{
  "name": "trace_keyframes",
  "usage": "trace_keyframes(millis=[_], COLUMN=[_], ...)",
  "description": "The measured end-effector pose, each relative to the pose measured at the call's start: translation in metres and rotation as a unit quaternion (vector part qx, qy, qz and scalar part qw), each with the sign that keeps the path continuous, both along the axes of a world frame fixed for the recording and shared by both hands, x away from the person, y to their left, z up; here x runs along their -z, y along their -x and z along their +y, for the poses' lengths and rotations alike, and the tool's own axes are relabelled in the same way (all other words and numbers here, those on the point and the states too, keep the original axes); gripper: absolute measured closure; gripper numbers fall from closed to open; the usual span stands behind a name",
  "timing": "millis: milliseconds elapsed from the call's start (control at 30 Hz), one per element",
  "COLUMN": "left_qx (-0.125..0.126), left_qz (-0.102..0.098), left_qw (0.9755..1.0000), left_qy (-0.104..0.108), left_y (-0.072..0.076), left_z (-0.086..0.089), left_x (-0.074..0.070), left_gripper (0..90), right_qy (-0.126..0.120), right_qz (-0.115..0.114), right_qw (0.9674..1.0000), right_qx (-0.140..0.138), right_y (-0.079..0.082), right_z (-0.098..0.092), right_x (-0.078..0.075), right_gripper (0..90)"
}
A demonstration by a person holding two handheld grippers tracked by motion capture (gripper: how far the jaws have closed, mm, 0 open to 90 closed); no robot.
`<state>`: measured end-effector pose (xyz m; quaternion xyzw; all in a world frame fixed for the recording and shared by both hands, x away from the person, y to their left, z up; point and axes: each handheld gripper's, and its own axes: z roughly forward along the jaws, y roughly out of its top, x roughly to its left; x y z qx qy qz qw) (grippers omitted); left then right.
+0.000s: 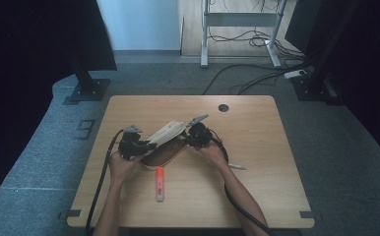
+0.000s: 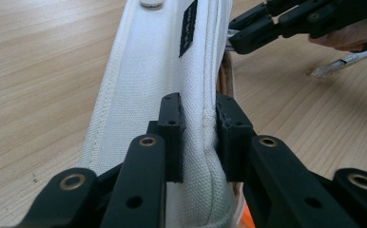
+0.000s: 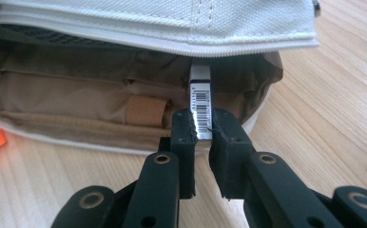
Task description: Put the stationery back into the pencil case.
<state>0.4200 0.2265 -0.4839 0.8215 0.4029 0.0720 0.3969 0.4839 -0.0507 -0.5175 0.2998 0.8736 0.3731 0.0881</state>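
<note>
1. In the right gripper view, the slim white object with a barcode label (image 3: 200, 102) runs into the shadowed mouth of the case, so its far end is hidden and what it is stays hard to tell. In the high view the pouch's brown inside is too dark to read.
2. The white canvas zip pencil case with a tan lining (image 1: 166, 140) lies near the middle of the light wooden worktop (image 1: 257, 147), its long axis slanting from the near left towards the far right edge.
3. The left gripper (image 2: 198, 130) has its fingers closed on the case's white upper flap, at its near-left end.
4. The right gripper (image 3: 201, 142) has its fingers clamped on the barcode object, which points straight into the open case.
5. An orange highlighter pen (image 1: 160, 183) lies just nearer the front edge, lengthwise front to back.
</note>
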Motion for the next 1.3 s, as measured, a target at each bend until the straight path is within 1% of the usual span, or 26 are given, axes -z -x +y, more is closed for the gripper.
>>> trace_keyframes(millis=[333, 367, 433, 567, 800, 1033, 1067, 1200, 1233, 1300], left_qx=[0.003, 0.003, 0.003, 0.004, 0.007, 0.009, 0.009, 0.009, 0.009, 0.009], left_qz=[0.001, 0.002, 0.002, 0.002, 0.003, 0.003, 0.004, 0.005, 0.005, 0.006], left_qw=[1.0000, 1.0000, 1.0000, 1.0000, 1.0000, 0.9999, 0.9999, 0.9999, 0.9999, 0.9999], left_qy=[0.001, 0.002, 0.001, 0.002, 0.004, 0.004, 0.005, 0.006, 0.006, 0.006], left_y=[0.000, 0.000, 0.000, 0.000, 0.000, 0.001, 0.000, 0.000, 0.000, 0.000], left_z=[0.000, 0.000, 0.000, 0.000, -0.001, -0.001, -0.001, -0.001, -0.001, -0.001], left_x=[0.000, 0.000, 0.000, 0.000, 0.001, 0.001, 0.001, 0.001, 0.001, 0.001], left_gripper=[74.9, 74.8, 74.8, 74.8, 74.8, 74.8, 74.8, 74.7, 74.6, 74.6], right_qy=[0.004, 0.009, 0.006, 0.009, 0.009, 0.008, 0.007, 0.010, 0.010, 0.011], right_qz=[0.002, -0.001, -0.001, -0.005, -0.011, -0.018, -0.017, -0.020, -0.020, -0.022], right_qw=[0.9999, 0.9999, 0.9998, 0.9997, 0.9996, 0.9994, 0.9994, 0.9994, 0.9994, 0.9994], right_qx=[0.010, 0.014, 0.018, 0.023, 0.026, 0.028, 0.028, 0.027, 0.027, 0.024], right_y=[-0.011, -0.013, -0.015, -0.019, -0.025, -0.028, -0.028, -0.028, -0.028, -0.026], right_z=[0.015, 0.017, 0.019, 0.022, 0.025, 0.030, 0.030, 0.029, 0.029, 0.027], right_x=[0.009, 0.010, 0.012, 0.014, 0.015, 0.017, 0.017, 0.016, 0.016, 0.013], right_gripper=[78.1, 78.1, 78.1, 78.0, 77.8, 77.3, 76.9, 68.7, 68.7, 61.6])
